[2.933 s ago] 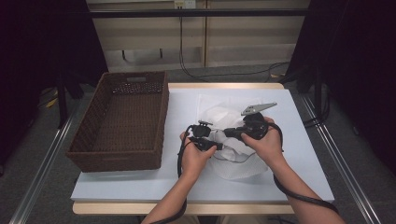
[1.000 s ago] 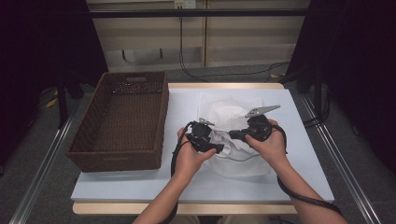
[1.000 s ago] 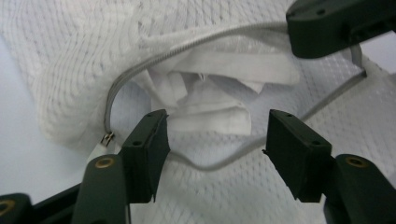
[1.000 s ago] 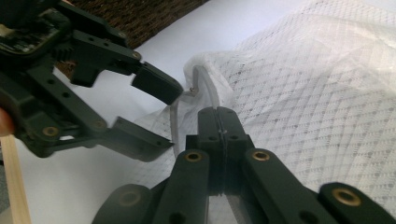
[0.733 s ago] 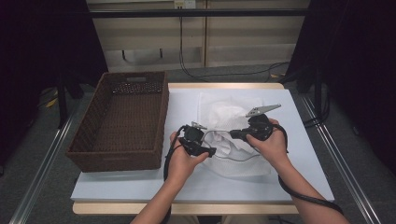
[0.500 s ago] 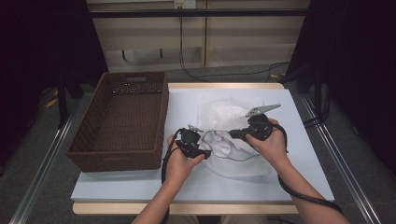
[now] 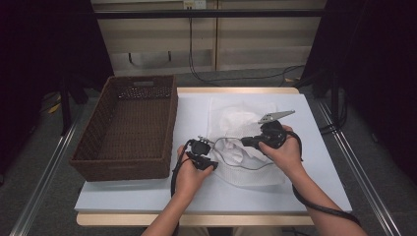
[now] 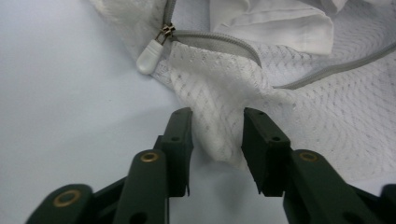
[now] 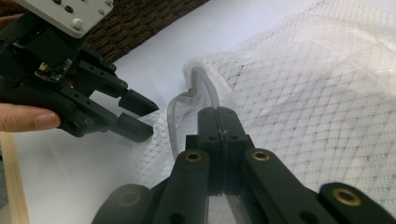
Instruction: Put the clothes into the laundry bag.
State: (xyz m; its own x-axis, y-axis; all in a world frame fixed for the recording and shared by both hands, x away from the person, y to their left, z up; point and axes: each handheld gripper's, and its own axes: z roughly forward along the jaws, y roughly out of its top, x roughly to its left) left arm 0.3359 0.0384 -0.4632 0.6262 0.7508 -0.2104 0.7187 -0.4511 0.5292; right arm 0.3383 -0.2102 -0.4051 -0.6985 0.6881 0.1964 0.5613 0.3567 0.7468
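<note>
On pale cloth, left gripper [image 8: 215, 135] jaws closing around mesh bag [image 8: 299, 93] corner; right gripper [image 9: 219, 122] jaws pinch its fabric.

1. No legible text, label, brand, number or sign found on any surface in the three views.
2. The mesh bag [image 8: 299, 98] beside the wicker basket [image 7: 130, 128] carries no readable marking.

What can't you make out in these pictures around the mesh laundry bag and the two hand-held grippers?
- Right hand-held gripper, right gripper view: jaws shut; whether mesh is pinched between them is hidden by the jaws themselves.
- White cloth inside the mesh laundry bag, left gripper view: cut off by the top edge, its kind unclear.
- Zipper pull: too small in the high view.
- Wicker basket, high view: near wall hides its near floor.
</note>
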